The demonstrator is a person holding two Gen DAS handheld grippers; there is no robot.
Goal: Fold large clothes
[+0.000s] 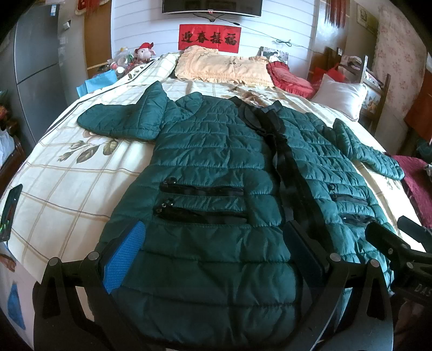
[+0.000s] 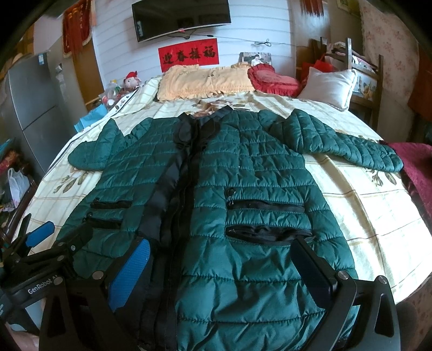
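The green quilted jacket (image 1: 216, 167) lies flat, front side up, on the bed (image 1: 67, 183), which is covered by a cream checked sheet with a leaf print. Its long axis runs from the foot of the bed toward the headboard wall: the hem is nearest the cameras and the black collar (image 2: 199, 121) points away, toward the yellow pillow (image 2: 205, 81). A black zipper placket (image 1: 286, 167) runs along this axis, closed as far as can be seen. Both sleeves extend outward across the axis. The left sleeve (image 1: 118, 118) reaches toward the left edge of the bed; the right sleeve (image 2: 351, 151) reaches toward the right edge, its cuff near a dark red cloth (image 2: 415, 167). Two black zippered pockets sit on each front panel, parallel to the hem.

The left gripper (image 1: 216, 256) hovers over the lower left front panel with its jaws wide apart; the blue pad (image 1: 124, 259) and the opposite finger straddle the fabric without closing on it. The right gripper (image 2: 224, 270) hovers over the lower right front panel, jaws likewise wide apart, holding nothing. Whether the fingertips touch the fabric cannot be determined.

A red pillow (image 2: 272, 81) and a white pillow (image 2: 329, 86) lie at the head of the bed. A red banner (image 2: 189, 54) and a television (image 2: 181, 19) are mounted on the wall beyond.
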